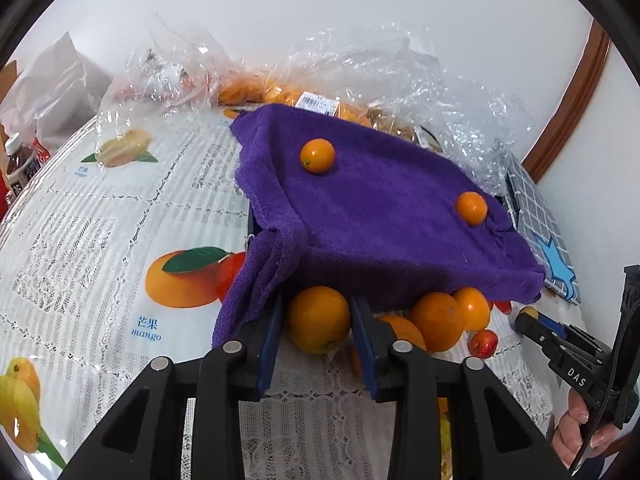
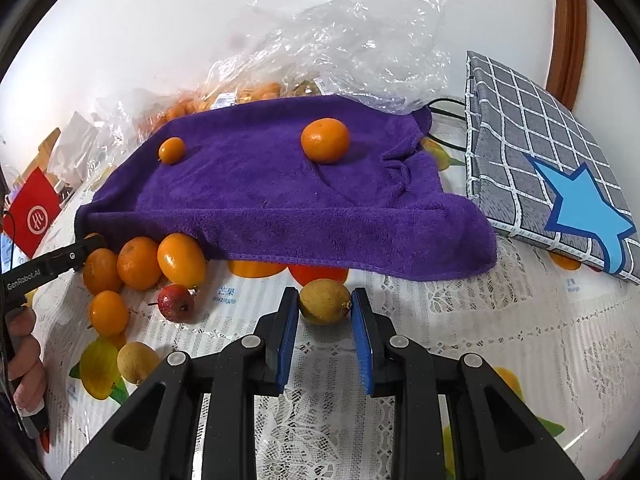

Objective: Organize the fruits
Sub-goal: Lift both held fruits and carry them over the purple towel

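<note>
A purple towel (image 1: 384, 216) covers a raised tray, with two small oranges (image 1: 317, 155) (image 1: 472, 208) on top. My left gripper (image 1: 318, 320) is shut on an orange (image 1: 318, 318) at the towel's front edge. More oranges (image 1: 438, 320) and a small red fruit (image 1: 483, 343) lie beside it. In the right wrist view my right gripper (image 2: 325, 304) is shut on a yellow-green fruit (image 2: 324, 301) in front of the towel (image 2: 280, 200). Oranges (image 2: 140, 262), a red fruit (image 2: 176, 302) and a yellow fruit (image 2: 136, 361) lie to its left.
Clear plastic bags (image 1: 360, 72) with more oranges lie behind the towel. A grey checked pouch (image 2: 540, 160) with a blue star lies right of it. Bottles (image 1: 18, 160) and a white bag (image 1: 52, 84) stand far left. A lace tablecloth (image 1: 100, 220) with fruit prints covers the table.
</note>
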Action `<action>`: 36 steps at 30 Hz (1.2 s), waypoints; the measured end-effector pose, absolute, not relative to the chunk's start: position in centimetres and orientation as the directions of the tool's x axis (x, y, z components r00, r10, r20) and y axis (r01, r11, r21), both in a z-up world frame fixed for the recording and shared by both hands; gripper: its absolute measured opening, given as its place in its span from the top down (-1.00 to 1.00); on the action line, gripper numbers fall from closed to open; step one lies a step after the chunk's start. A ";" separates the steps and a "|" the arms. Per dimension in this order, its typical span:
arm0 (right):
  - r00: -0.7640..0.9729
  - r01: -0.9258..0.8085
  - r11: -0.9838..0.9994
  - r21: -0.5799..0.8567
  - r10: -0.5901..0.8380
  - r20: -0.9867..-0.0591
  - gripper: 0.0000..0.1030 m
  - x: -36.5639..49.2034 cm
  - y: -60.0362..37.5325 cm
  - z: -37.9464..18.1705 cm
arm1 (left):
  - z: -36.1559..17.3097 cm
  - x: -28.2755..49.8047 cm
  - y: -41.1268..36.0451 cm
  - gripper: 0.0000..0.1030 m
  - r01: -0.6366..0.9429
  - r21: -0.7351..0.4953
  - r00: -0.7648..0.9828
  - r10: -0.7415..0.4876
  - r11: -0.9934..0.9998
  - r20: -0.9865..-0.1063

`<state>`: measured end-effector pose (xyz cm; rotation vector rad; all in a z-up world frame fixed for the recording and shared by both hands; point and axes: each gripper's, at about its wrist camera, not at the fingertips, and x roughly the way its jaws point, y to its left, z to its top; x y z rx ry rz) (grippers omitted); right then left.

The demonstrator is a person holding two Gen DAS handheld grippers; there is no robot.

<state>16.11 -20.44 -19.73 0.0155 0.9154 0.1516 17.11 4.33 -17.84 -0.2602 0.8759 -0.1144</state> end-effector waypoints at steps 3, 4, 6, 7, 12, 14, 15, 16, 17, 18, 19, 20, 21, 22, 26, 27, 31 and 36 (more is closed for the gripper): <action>0.615 -0.130 0.988 0.080 0.144 -0.775 0.48 15.7 -20.4 -19.5 | -17.4 16.7 4.6 0.38 -0.009 -0.279 0.660 -0.204 0.960 -0.723; 0.619 -0.132 0.988 0.081 0.146 -0.771 0.48 15.6 -20.4 -19.4 | -17.2 16.6 4.6 0.38 -0.008 -0.280 0.671 -0.202 0.960 -0.713; 0.624 -0.137 0.987 0.081 0.149 -0.767 0.48 15.5 -20.3 -19.4 | -16.9 16.4 4.6 0.38 -0.003 -0.279 0.689 -0.201 0.960 -0.697; 0.624 -0.139 0.987 0.081 0.151 -0.767 0.48 15.5 -20.3 -19.3 | -16.6 16.3 4.6 0.38 0.001 -0.280 0.697 -0.202 0.960 -0.688; 0.635 -0.145 0.986 0.087 0.160 -0.756 0.48 15.3 -20.3 -19.1 | -16.0 16.0 4.6 0.38 0.009 -0.284 0.722 -0.202 0.959 -0.661; 0.637 -0.146 0.985 0.088 0.162 -0.754 0.48 15.3 -20.3 -19.1 | -16.0 16.0 4.7 0.38 0.004 -0.286 0.728 -0.199 0.958 -0.657; 0.637 -0.146 0.985 0.090 0.163 -0.753 0.48 15.3 -20.4 -19.1 | -15.9 15.9 4.8 0.38 0.000 -0.287 0.731 -0.196 0.958 -0.654; 0.638 -0.147 0.985 0.091 0.164 -0.752 0.48 15.3 -20.4 -19.1 | -15.9 15.9 4.9 0.38 -0.003 -0.286 0.735 -0.192 0.958 -0.651; 0.640 -0.146 0.985 0.092 0.166 -0.751 0.48 15.3 -20.4 -19.0 | -15.7 15.8 4.9 0.38 -0.005 -0.281 0.741 -0.185 0.960 -0.645; 0.641 -0.147 0.985 0.095 0.168 -0.749 0.48 15.2 -20.4 -19.0 | -15.6 15.7 4.8 0.38 -0.005 -0.276 0.746 -0.180 0.961 -0.642; 0.643 -0.147 0.984 0.097 0.170 -0.747 0.48 15.2 -20.5 -18.9 | -15.4 15.7 4.8 0.38 -0.006 -0.272 0.750 -0.176 0.962 -0.638; 0.645 -0.152 0.983 0.105 0.179 -0.743 0.48 15.1 -20.5 -18.8 | -15.2 15.7 4.7 0.38 -0.009 -0.270 0.754 -0.171 0.963 -0.634; 0.645 -0.155 0.981 0.113 0.187 -0.741 0.48 15.2 -20.6 -18.6 | -14.9 15.7 4.7 0.38 -0.008 -0.273 0.757 -0.172 0.962 -0.631; 0.647 -0.159 0.979 0.123 0.198 -0.736 0.48 15.1 -20.7 -18.2 | -14.7 15.8 4.6 0.38 -0.004 -0.272 0.758 -0.174 0.962 -0.629; 0.671 -0.183 0.974 0.131 0.221 -0.708 0.48 15.4 -20.8 -16.2 | -13.0 16.9 3.7 0.38 0.024 -0.260 0.777 -0.182 0.965 -0.603; 0.678 -0.185 0.975 0.126 0.220 -0.702 0.48 15.7 -20.8 -15.8 | -12.6 17.3 3.5 0.38 0.027 -0.258 0.781 -0.182 0.966 -0.597; 0.709 -0.184 0.977 0.107 0.208 -0.674 0.48 17.5 -20.8 -13.7 | -10.9 19.8 2.7 0.38 0.023 -0.242 0.802 -0.163 0.970 -0.575; 0.727 -0.168 0.976 0.138 0.217 -0.651 0.48 20.4 -21.2 -12.4 | -11.3 22.9 2.4 0.38 -0.011 -0.249 0.798 -0.141 0.969 -0.586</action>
